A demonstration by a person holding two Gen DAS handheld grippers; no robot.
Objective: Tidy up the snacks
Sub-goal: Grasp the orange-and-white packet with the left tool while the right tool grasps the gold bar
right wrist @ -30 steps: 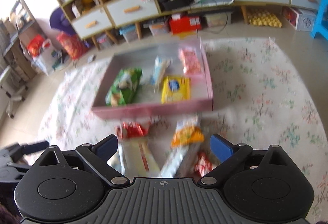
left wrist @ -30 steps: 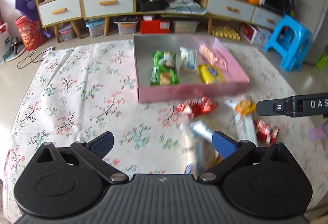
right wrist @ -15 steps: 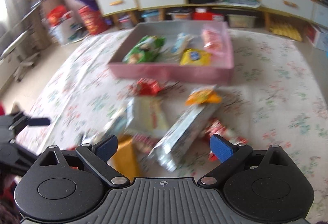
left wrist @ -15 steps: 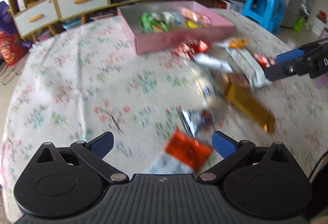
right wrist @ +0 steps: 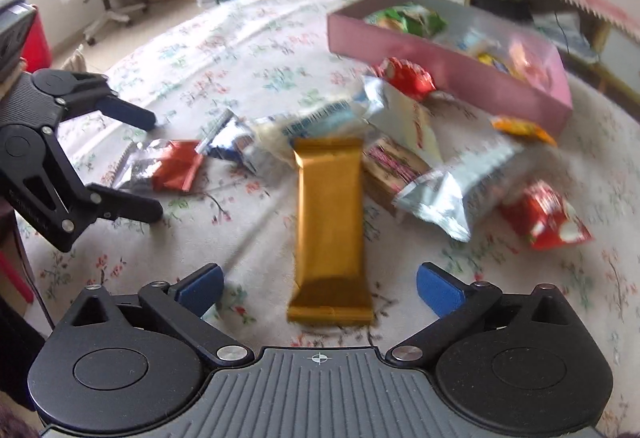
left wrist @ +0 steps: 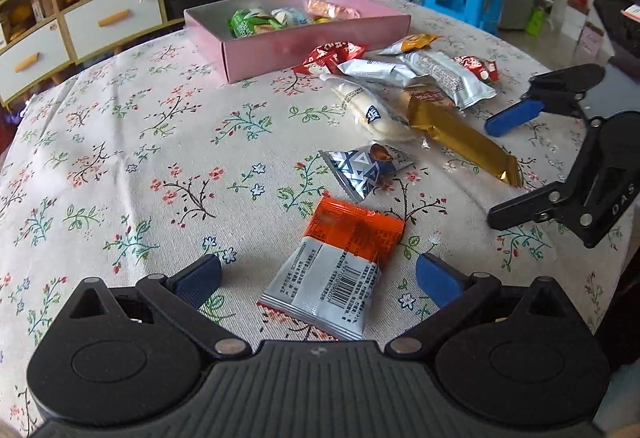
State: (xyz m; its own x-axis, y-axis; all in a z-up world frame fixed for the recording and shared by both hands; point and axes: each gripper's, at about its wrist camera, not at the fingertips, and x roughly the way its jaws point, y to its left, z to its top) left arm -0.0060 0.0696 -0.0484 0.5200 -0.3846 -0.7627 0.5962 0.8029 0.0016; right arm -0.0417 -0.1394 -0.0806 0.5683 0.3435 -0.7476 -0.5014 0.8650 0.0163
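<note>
Claws both wide, nothing gripped: right claw is opening around the gold bar, left claw straddles the orange-and-silver packet. Looks like the pickup step. Next I'd guess squeeze, lift, then carry to the pink box further back on the table.

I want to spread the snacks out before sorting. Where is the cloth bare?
Bare: the wide stretch of tablecloth left of the pink box and the orange-and-silver packet. Crowded: in front of the box, around the gold bar.
</note>
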